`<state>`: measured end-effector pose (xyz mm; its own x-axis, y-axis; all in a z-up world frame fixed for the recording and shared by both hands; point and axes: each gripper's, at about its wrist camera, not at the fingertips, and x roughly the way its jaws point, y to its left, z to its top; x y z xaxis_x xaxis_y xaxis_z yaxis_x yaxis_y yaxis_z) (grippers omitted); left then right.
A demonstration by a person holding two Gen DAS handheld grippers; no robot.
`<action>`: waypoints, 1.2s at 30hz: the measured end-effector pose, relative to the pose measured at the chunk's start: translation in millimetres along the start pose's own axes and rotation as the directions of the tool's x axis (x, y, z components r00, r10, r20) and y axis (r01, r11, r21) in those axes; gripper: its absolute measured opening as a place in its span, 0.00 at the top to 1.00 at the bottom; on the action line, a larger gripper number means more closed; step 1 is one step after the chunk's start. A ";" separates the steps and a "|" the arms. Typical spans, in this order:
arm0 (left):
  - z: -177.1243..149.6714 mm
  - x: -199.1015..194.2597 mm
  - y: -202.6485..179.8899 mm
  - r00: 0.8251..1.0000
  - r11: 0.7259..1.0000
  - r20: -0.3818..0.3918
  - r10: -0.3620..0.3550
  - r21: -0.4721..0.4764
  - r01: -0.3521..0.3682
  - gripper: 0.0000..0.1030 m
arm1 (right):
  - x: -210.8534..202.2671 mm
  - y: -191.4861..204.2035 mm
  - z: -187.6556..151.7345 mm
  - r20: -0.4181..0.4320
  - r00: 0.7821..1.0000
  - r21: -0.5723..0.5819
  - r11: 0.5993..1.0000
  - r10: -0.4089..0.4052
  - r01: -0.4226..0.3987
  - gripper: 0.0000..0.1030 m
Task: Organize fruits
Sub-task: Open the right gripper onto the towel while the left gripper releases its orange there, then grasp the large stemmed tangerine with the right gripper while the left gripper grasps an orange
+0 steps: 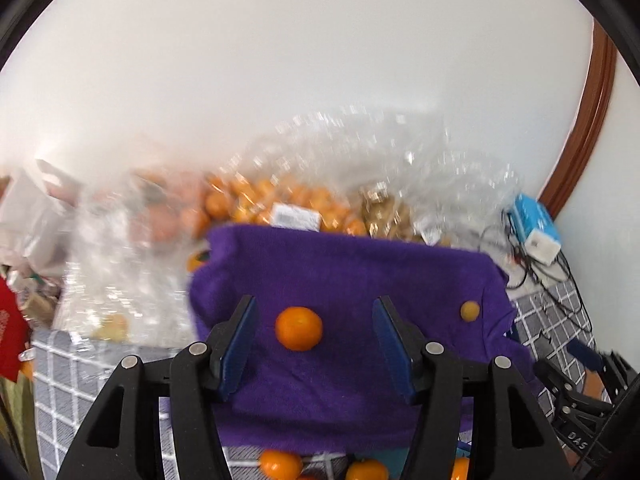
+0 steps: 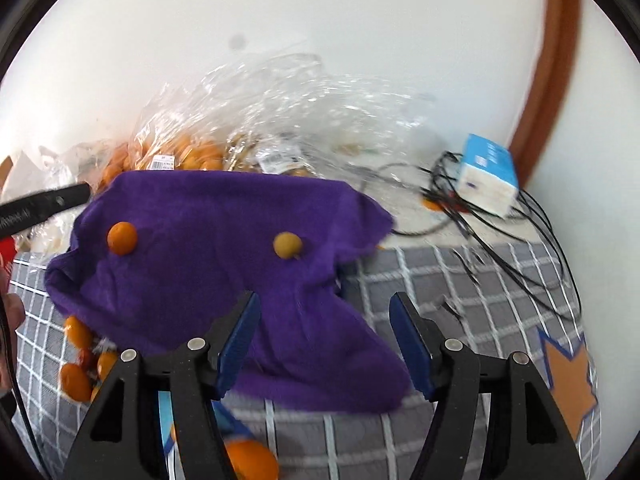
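A purple cloth (image 1: 340, 280) lies on the checked table; it also shows in the right wrist view (image 2: 208, 248). An orange tangerine (image 1: 298, 328) sits on it, seen between my left gripper's fingers; it also shows in the right wrist view (image 2: 122, 238). A small yellowish fruit (image 1: 469, 311) lies to its right, also in the right wrist view (image 2: 287, 245). My left gripper (image 1: 314, 346) is open and empty above the cloth. My right gripper (image 2: 325, 342) is open and empty over the cloth's near right edge. Loose tangerines (image 1: 280, 464) lie at the cloth's near edge and at its left (image 2: 76, 360).
Clear plastic bags of small oranges (image 1: 280, 200) (image 2: 180, 156) stand behind the cloth against the white wall. A blue and white box (image 2: 488, 180) with black cables lies at the right. A red pack (image 1: 10, 336) is at the far left. The other gripper (image 1: 592, 408) shows at lower right.
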<state>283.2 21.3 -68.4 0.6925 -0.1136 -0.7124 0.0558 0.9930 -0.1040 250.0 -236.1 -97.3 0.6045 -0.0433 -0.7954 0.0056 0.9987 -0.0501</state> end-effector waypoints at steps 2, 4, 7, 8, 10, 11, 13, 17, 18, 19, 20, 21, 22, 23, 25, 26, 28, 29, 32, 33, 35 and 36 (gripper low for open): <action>-3.8 -13.2 6.2 1.000 1.000 0.001 -0.019 -0.019 0.019 0.45 | -9.6 -6.4 -8.5 -0.016 1.000 0.018 1.000 0.004 -0.004 0.35; -11.8 -25.3 13.3 0.999 0.998 -0.006 -0.039 -0.040 0.039 0.45 | -15.6 -10.1 -17.2 -0.022 1.000 0.028 0.999 0.016 -0.016 0.35; -23.8 -42.9 23.1 1.000 0.998 0.019 0.003 -0.063 -0.002 0.45 | -24.2 -12.4 -38.3 -0.033 0.998 0.041 0.998 0.046 -0.044 0.35; -29.5 -48.1 25.7 1.000 0.998 0.017 0.003 -0.067 -0.002 0.45 | -25.8 -10.4 -44.7 -0.035 0.998 0.036 0.998 0.056 -0.055 0.35; -40.8 -55.9 31.8 1.000 0.996 0.002 -0.008 -0.085 0.008 0.45 | -28.9 -5.7 -58.4 -0.035 0.996 0.013 0.996 0.084 -0.083 0.35; -46.9 -58.8 34.1 1.000 0.996 -0.004 -0.009 -0.092 0.008 0.45 | -30.0 -1.9 -65.5 -0.034 0.995 0.002 0.995 0.099 -0.099 0.35; -62.2 -66.2 38.1 1.000 0.996 -0.005 0.006 -0.093 -0.006 0.45 | -31.0 5.7 -77.8 -0.035 0.990 -0.015 0.990 0.139 -0.140 0.35; -91.1 -73.3 45.7 1.000 0.996 -0.014 0.026 -0.081 -0.027 0.45 | -28.0 21.3 -100.3 -0.046 0.976 -0.055 0.975 0.212 -0.214 0.35; -98.7 -74.9 49.4 1.000 0.996 -0.015 0.027 -0.087 -0.028 0.45 | -25.4 24.5 -104.6 -0.049 0.975 -0.068 0.973 0.216 -0.219 0.35; -105.8 -75.9 53.2 0.999 0.995 -0.024 0.028 -0.095 -0.031 0.45 | -22.2 28.0 -108.2 -0.053 0.975 -0.076 0.973 0.215 -0.219 0.35; -111.7 -75.7 56.3 0.999 0.994 -0.036 0.027 -0.102 -0.031 0.45 | -19.2 28.7 -109.8 -0.057 0.975 -0.078 0.972 0.216 -0.220 0.35; -117.6 -74.9 59.0 0.999 0.994 -0.047 0.024 -0.109 -0.029 0.45 | -13.5 30.0 -112.7 -0.067 0.973 -0.076 0.972 0.219 -0.224 0.35; -123.5 -74.3 61.4 0.998 0.993 -0.053 0.021 -0.113 -0.027 0.45 | -8.8 29.9 -113.5 -0.072 0.973 -0.074 0.971 0.221 -0.226 0.36; -128.6 -73.5 63.0 0.998 0.993 -0.057 0.020 -0.115 -0.027 0.45 | -4.4 29.6 -114.4 -0.072 0.974 -0.073 0.972 0.217 -0.222 0.38; -139.2 -71.1 65.3 0.998 0.992 -0.063 0.028 -0.118 -0.035 0.45 | 3.2 30.2 -115.6 -0.074 0.974 -0.074 0.973 0.213 -0.218 0.44; -143.4 -69.4 64.8 0.997 0.992 -0.070 0.028 -0.119 -0.037 0.45 | 5.2 31.3 -116.6 -0.072 0.975 -0.083 0.973 0.209 -0.215 0.48; -150.0 -64.3 62.6 0.996 0.993 -0.090 0.009 -0.117 -0.020 0.45 | 4.1 33.8 -118.0 -0.055 0.977 -0.104 0.972 0.205 -0.210 0.57; -151.1 -62.3 60.6 0.996 0.993 -0.092 -0.005 -0.116 -0.006 0.45 | 3.7 32.7 -116.9 -0.056 0.977 -0.107 0.971 0.207 -0.212 0.59; -153.7 -52.5 50.1 0.993 0.992 -0.101 -0.054 -0.119 0.042 0.45 | 1.5 23.7 -115.2 -0.028 0.981 -0.086 0.978 0.190 -0.192 0.59; -154.9 -47.9 45.6 0.992 0.991 -0.111 -0.065 -0.123 0.052 0.45 | 1.0 19.4 -114.9 -0.017 0.984 -0.076 0.981 0.176 -0.177 0.59; -158.5 -40.0 35.5 0.990 0.992 -0.124 -0.072 -0.111 0.059 0.45 | 2.0 13.7 -115.1 -0.006 0.988 -0.064 0.986 0.153 -0.153 0.60; -160.6 -36.3 30.6 0.990 0.994 -0.126 -0.067 -0.096 0.055 0.45 | 3.5 9.8 -116.2 0.000 0.989 -0.052 0.987 0.149 -0.149 0.60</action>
<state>144.2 50.7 -157.2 0.5910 -0.1827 -0.7857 0.0246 0.9776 -0.2088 159.6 -229.5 -170.7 0.5983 0.1065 -0.7942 -0.1259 0.9913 0.0380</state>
